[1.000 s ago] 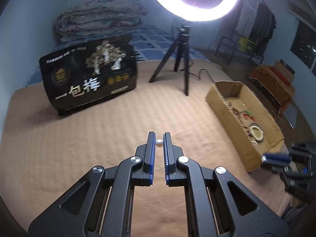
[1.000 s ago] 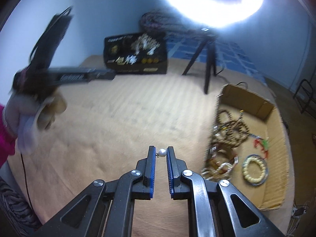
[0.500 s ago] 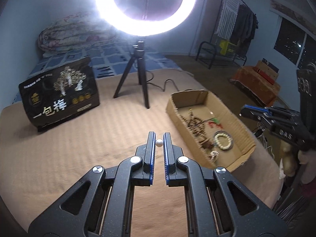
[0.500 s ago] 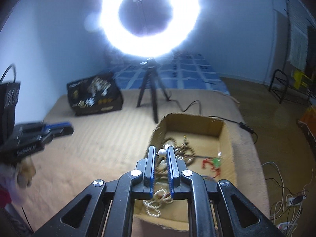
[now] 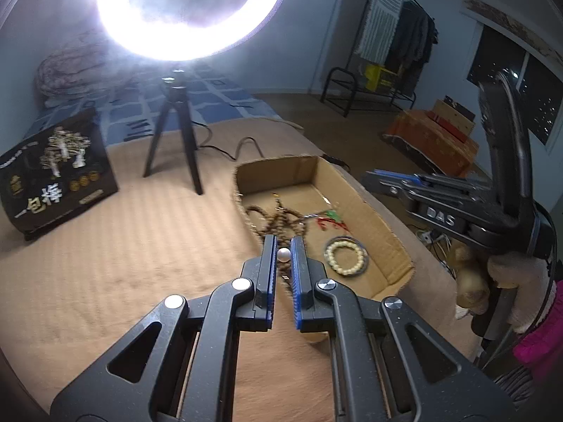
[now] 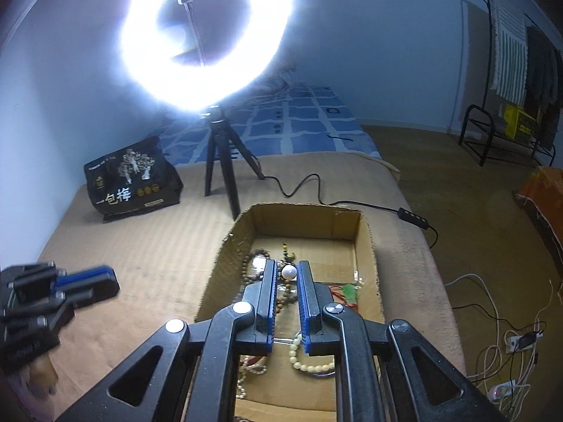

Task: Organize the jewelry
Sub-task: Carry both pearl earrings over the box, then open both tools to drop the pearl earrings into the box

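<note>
My left gripper [image 5: 283, 246] is shut on a small white pearl [image 5: 283, 255] at its fingertips, beside the near-left wall of an open cardboard box [image 5: 366, 207]. My right gripper [image 6: 285, 268] is shut on another white pearl [image 6: 289, 272] and hangs over the same box [image 6: 366, 249]. The box holds brown bead strands [image 5: 278, 216], a cream bead bracelet [image 5: 346, 256] and a red and green charm [image 5: 330, 221]. The right gripper also shows in the left wrist view [image 5: 387, 177], and the left gripper shows blurred in the right wrist view [image 6: 84, 281].
The box lies on a tan bedspread [image 5: 123, 246] near the bed's right edge. A ring light on a black tripod [image 5: 176, 123] stands behind it, its cable [image 6: 316, 190] trailing to the box. A black printed bag [image 5: 52, 176] stands at the far left.
Both grippers have swung right toward the cardboard box, each still gripping its pearl. The right one now hangs over the box and the left one sits at its near-left wall.
</note>
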Motion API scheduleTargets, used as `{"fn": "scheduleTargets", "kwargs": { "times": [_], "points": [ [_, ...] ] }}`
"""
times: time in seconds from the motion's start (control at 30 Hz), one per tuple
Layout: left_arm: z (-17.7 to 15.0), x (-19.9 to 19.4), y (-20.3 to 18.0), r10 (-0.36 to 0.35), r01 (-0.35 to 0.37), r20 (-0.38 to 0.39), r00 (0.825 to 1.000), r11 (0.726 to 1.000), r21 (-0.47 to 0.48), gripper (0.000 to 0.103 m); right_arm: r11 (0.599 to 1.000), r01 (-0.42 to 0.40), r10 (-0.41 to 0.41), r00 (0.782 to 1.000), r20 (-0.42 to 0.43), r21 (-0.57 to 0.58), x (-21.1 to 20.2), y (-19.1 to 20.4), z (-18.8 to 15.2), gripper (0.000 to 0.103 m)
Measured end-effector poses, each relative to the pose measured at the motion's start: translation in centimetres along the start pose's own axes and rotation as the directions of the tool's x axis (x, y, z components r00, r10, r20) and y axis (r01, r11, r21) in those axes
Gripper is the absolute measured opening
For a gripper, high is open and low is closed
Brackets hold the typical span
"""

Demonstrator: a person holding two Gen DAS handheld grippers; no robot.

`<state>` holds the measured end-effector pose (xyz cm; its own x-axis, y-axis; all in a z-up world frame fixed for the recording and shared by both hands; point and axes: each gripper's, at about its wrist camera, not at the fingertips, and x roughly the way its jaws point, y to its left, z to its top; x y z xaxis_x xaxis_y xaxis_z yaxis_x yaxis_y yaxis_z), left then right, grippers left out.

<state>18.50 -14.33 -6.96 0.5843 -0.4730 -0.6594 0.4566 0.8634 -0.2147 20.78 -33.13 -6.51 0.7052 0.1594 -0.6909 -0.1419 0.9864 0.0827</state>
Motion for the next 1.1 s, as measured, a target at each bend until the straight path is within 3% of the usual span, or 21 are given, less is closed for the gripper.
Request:
{"fn": "scheduleTargets", "kwargs": {
  "times": [0.5,0.7,0.73,0.77,0.83,0.93,1.1],
  "points": [
    [-0.1,3.1,-3.6,-0.027,0.027,-0.027,0.999,1.000,0.016,0.006,1.000,0.013,-0.012,0.999,-0.041,0.021,1.5,-1.2,-0.3,0.011],
    [-0.3,3.2,-3.9,-0.015,0.016,-0.024,1.000,0.999,0.031,0.006,0.999,0.031,-0.030,0.999,-0.033,0.013,1.5,-1.1,-0.3,0.031],
    [-0.3,3.3,-3.9,-0.010,0.010,-0.024,1.000,0.999,0.032,0.015,0.999,0.036,-0.036,0.999,-0.034,0.017,1.5,-1.2,-0.3,0.039],
    [-0.3,3.3,-4.0,-0.004,0.004,-0.023,1.000,1.000,0.031,0.034,0.999,0.040,-0.039,0.999,-0.030,0.021,1.5,-1.3,-0.2,0.046],
    [-0.3,3.1,-4.1,0.010,-0.010,-0.006,1.000,1.000,0.028,0.057,0.999,0.043,-0.043,0.999,-0.014,0.025,1.2,-1.4,-0.2,0.070],
    [-0.2,2.9,-4.0,0.027,-0.027,0.000,1.000,0.999,0.033,0.059,0.997,0.069,-0.069,0.998,0.004,0.024,0.9,-1.4,-0.1,0.088],
    [-0.2,3.0,-3.8,0.041,-0.040,-0.008,0.999,0.999,0.029,0.065,0.994,0.101,-0.102,0.995,0.023,0.039,0.6,-1.7,0.0,0.100]
  ]
}}
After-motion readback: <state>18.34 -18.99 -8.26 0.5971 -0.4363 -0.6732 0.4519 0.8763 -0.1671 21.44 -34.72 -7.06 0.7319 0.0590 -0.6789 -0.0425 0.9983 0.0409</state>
